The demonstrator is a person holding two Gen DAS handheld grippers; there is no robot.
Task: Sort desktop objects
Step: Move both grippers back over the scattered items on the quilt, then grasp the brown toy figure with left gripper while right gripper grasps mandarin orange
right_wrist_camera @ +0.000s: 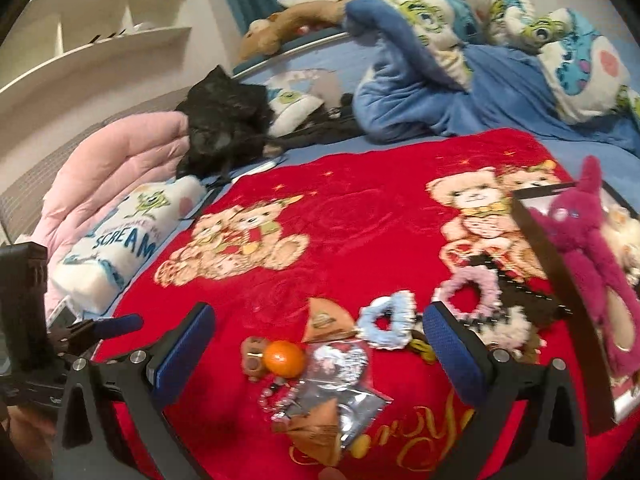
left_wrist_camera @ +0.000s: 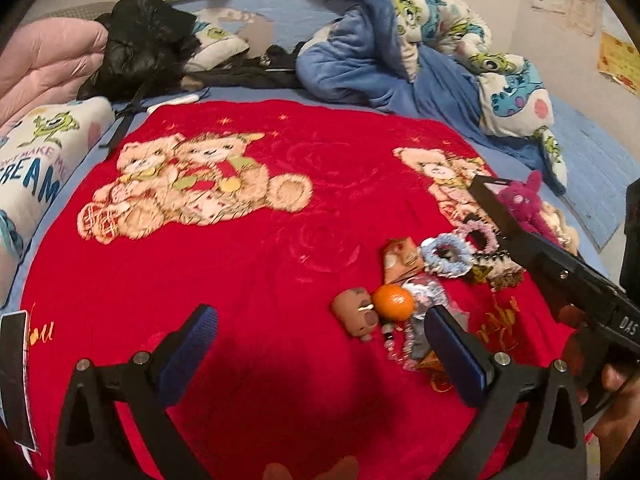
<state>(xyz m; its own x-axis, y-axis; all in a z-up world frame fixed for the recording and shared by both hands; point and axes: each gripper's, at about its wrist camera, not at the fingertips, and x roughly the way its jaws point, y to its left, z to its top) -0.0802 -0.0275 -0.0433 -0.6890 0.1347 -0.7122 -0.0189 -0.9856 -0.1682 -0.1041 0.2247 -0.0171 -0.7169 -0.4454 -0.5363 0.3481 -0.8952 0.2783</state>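
Both hand-held grippers hover spread and empty over the red blanket (right_wrist_camera: 340,216) on the bed, left hand-held gripper (left_wrist_camera: 320,344) at 9 o'clock of the clutter, right hand-held gripper (right_wrist_camera: 320,344) directly over it, likely because nothing is picked yet. The pile sits together: orange (right_wrist_camera: 285,358) touching a brown toy (right_wrist_camera: 253,356) at its 9 o'clock, blue scrunchie (right_wrist_camera: 386,322) and pink scrunchie (right_wrist_camera: 470,292) toward 1 o'clock, foil packet (right_wrist_camera: 340,384) at 5 o'clock. A black tray (right_wrist_camera: 560,280) holding a magenta plush (right_wrist_camera: 588,236) waits at 3 o'clock, probably the sorting bin.
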